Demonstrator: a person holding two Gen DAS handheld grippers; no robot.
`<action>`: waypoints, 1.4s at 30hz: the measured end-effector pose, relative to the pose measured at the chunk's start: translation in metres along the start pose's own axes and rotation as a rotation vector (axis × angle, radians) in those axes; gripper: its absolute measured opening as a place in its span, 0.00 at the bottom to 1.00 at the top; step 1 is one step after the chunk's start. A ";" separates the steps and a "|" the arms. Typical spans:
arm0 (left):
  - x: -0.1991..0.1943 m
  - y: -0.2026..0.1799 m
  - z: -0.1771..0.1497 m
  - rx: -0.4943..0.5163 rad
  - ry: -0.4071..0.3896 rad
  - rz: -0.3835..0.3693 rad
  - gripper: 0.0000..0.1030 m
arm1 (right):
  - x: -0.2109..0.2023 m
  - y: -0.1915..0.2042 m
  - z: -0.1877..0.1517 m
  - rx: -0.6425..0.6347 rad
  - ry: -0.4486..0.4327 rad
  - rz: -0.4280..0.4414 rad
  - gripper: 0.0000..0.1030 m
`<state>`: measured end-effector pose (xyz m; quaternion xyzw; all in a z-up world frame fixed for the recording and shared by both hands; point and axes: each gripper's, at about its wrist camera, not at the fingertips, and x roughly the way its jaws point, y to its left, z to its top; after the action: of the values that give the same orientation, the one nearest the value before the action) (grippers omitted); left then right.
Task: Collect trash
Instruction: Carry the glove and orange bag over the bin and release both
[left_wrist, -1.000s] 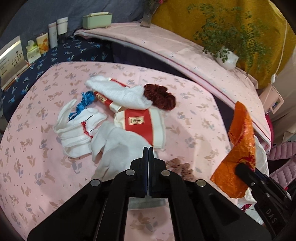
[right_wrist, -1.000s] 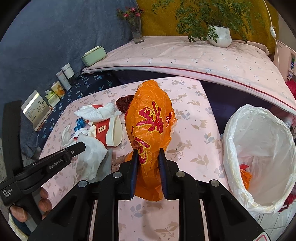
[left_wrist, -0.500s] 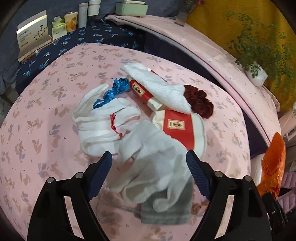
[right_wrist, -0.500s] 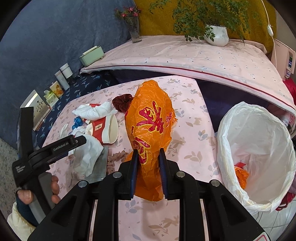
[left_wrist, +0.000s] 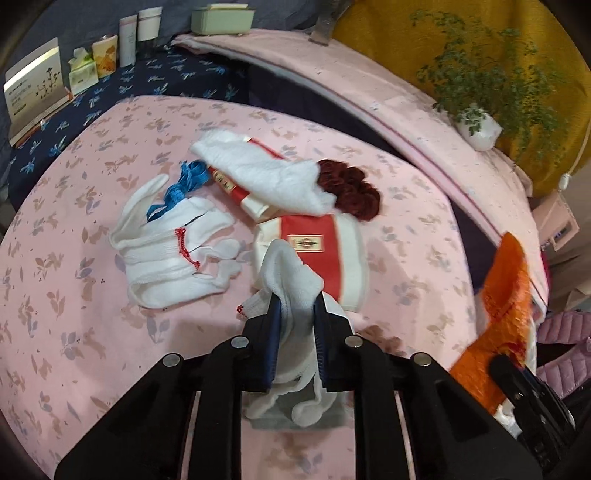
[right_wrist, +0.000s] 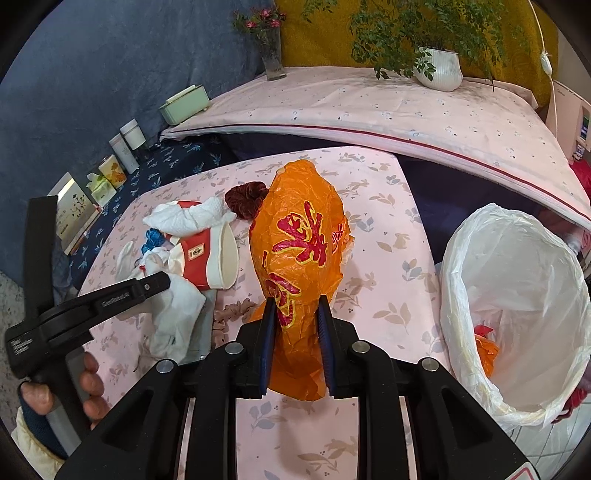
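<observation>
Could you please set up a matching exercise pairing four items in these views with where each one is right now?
Items:
1. orange bag
2. white glove
3. paper cup
4. potted plant

Places:
A. lying on its side on the pink cloth
B. between the left gripper's closing jaws
C. on the raised ledge behind
D. held in the right gripper

Pairs: 1-D, 2-B, 3-A, 4-C

The white glove (left_wrist: 295, 284) runs down between the left gripper (left_wrist: 297, 306) jaws, its lower end hidden behind the black frame. A grey cloth (left_wrist: 303, 417) beneath it shows only one corner. The right gripper (right_wrist: 293, 314) covers the orange bag's (right_wrist: 299, 243) bottom. The trash bag (right_wrist: 517, 295) is cut off at the right edge, its contents mostly hidden
</observation>
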<state>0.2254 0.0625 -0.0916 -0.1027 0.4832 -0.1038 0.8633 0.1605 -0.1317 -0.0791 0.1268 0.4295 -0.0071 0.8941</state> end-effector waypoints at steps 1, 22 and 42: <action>-0.006 -0.005 0.000 0.009 -0.007 -0.009 0.16 | -0.003 0.000 0.000 -0.001 -0.005 0.002 0.20; -0.050 -0.171 -0.027 0.346 -0.064 -0.160 0.16 | -0.081 -0.097 -0.001 0.144 -0.146 -0.127 0.21; -0.014 -0.295 -0.062 0.577 0.035 -0.362 0.19 | -0.098 -0.201 -0.022 0.308 -0.142 -0.302 0.24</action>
<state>0.1417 -0.2209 -0.0295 0.0635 0.4227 -0.3894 0.8159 0.0576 -0.3304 -0.0610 0.1951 0.3735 -0.2154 0.8809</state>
